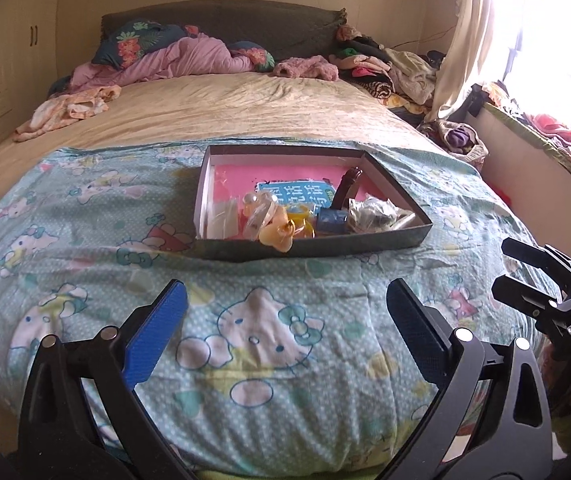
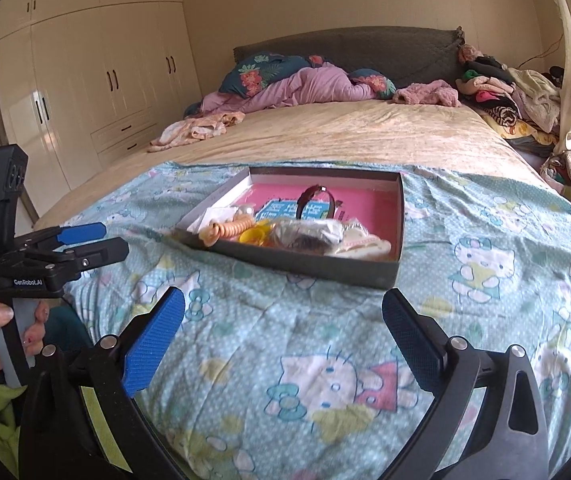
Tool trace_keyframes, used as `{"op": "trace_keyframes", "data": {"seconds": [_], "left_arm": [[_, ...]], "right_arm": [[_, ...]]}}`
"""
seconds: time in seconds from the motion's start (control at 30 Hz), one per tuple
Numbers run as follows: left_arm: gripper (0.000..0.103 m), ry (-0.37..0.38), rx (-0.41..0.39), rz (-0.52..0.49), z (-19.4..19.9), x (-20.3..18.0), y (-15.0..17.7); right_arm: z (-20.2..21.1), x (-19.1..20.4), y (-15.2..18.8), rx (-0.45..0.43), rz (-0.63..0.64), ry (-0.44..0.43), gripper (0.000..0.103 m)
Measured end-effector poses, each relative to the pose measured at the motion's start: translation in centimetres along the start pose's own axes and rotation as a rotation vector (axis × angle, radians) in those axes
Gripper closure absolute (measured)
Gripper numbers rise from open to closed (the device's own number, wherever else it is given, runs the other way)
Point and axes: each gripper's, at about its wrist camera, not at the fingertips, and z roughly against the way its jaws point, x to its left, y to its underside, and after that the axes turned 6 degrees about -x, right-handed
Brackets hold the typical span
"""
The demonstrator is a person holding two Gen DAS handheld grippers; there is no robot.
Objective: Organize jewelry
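Both the left gripper (image 1: 285,320) and right gripper (image 2: 283,326) hover wide open and empty near the bed's foot edge, while jewelry lies jumbled in the shallow box (image 1: 397,184), seemingly unsorted.

A shallow dark box (image 1: 401,194) lies open on the patterned quilt, its pink floor showing at the far side. The jewelry is heaped along its near edge: a coiled peach hair tie (image 2: 227,227) at the left, yellow rings (image 2: 256,235) beside it, crumpled clear bags (image 2: 310,233) toward the right. A dark bracelet (image 2: 314,200) stands upright on edge behind the heap, near the middle.
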Motion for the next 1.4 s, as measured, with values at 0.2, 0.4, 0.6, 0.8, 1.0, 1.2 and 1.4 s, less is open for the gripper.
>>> {"op": "trace_keyframes", "data": {"seconds": [0.2, 0.4, 0.6, 0.8, 1.0, 1.2, 1.4], "left_arm": [[0.009, 0.011, 0.003, 0.006, 0.7, -0.4, 1.3], [0.009, 0.015, 0.001, 0.022, 1.0, -0.7, 1.8], [0.009, 0.003, -0.015, 0.034, 1.5, -0.5, 1.9], [0.009, -0.001, -0.014, 0.039, 1.7, -0.4, 2.0], [0.009, -0.007, -0.013, 0.04, 1.8, -0.3, 2.1], [0.009, -0.01, -0.011, 0.041, 2.0, -0.2, 2.2], [0.009, -0.013, -0.006, 0.044, 1.9, -0.2, 2.1]], "right_arm": [[-0.1, 0.6, 1.7, 0.029, -0.041, -0.004, 0.005], [-0.1, 0.9, 2.1, 0.025, -0.06, 0.0, 0.005], [0.0, 1.1, 2.1, 0.021, -0.053, 0.005, 0.005], [0.1, 1.1, 2.1, 0.021, -0.049, -0.001, 0.005], [0.1, 1.4, 2.0, 0.026, -0.041, -0.007, 0.005], [0.1, 1.5, 2.0, 0.026, -0.038, -0.01, 0.005], [0.1, 1.5, 2.0, 0.026, -0.038, -0.01, 0.005]]}}
